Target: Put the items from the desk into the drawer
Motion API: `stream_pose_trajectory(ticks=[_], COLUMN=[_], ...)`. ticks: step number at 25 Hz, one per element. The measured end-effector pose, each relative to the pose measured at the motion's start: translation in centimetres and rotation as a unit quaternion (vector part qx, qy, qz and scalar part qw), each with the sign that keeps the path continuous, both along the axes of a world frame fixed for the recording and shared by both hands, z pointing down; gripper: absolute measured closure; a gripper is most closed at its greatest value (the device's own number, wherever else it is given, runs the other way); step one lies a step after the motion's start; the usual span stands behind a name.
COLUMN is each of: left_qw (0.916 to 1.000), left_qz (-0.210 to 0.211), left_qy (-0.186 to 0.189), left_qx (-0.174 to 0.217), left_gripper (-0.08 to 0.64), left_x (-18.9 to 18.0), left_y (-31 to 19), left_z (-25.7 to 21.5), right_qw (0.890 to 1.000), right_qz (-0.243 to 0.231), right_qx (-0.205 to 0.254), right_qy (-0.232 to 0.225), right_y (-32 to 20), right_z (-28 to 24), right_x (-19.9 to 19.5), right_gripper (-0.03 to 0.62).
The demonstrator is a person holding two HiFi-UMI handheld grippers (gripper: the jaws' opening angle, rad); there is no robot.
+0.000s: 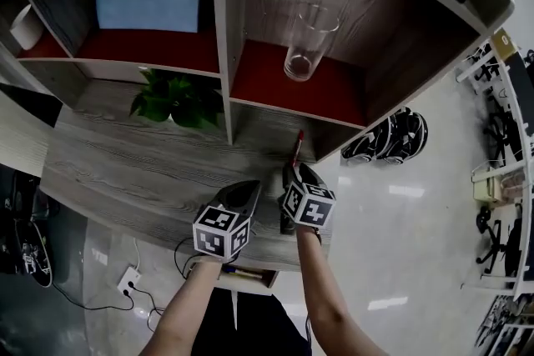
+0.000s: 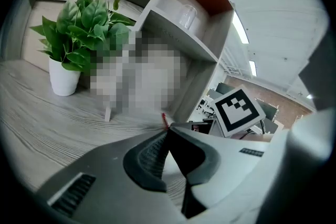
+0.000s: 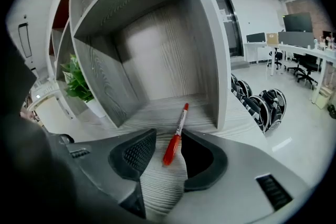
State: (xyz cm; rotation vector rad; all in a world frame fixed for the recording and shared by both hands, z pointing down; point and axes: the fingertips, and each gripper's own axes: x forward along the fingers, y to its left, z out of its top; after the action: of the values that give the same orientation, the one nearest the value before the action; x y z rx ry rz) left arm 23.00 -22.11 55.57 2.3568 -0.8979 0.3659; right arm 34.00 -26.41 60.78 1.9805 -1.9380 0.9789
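Ribbed dark pads of the right gripper (image 3: 169, 138) fill the foreground of its own view. They stand apart, with a red pen (image 3: 176, 131) lying on the wood between them and touched by neither. The pen rests on the desk (image 1: 117, 167) at the mouth of the shelf unit's (image 1: 224, 54) lower right cubby, its thin end pointing into the cubby and its thicker red end toward the person. The left gripper (image 1: 248, 192) hangs a little farther out from the shelf unit. Its jaws meet at the tips and hold nothing.

The step in hand looks like the pick of the pen. To do it well, lower the right gripper until the pads straddle the barrel near its middle. Keep the jaws square across the barrel, because a round pen is likely to roll or pivot if pinched at an angle or by one end. Close gently, then lift straight up before drawing back, since the shelf unit's right upright stands close by. What looks like the open drawer (image 1: 247, 278) shows under the desk's front edge, out from the shelf unit, between the forearms.
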Motion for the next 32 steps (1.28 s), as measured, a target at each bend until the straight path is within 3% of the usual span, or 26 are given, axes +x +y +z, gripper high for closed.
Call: stream_pose_trajectory(ticks=[16,21,32], left_qw=[0.9994,0.9993,0.999], left_qz=[-0.032,-0.036,-0.045], left_qy=[0.007,0.009,0.002], left_qx=[-0.002,-0.005,-0.007], left_gripper=[0.532,0.532,0.532], left_x=[-0.9,-1.3,-2.5], left_y=[-1.8,-1.9,-1.5], left_z=[0.2,0.2,0.6], right_qw=[0.995,0.991,0.992], right_qz=[0.01,0.03,0.016], right_qx=[-0.078,-0.103,-0.085], right_qy=[0.061,0.083,0.094], right_y=[-1.5,-1.2,-1.4], right_z=[2.8,3.0,2.7], right_x=[0.1,0.9,0.7], right_gripper=[0.439,0.525,0.528])
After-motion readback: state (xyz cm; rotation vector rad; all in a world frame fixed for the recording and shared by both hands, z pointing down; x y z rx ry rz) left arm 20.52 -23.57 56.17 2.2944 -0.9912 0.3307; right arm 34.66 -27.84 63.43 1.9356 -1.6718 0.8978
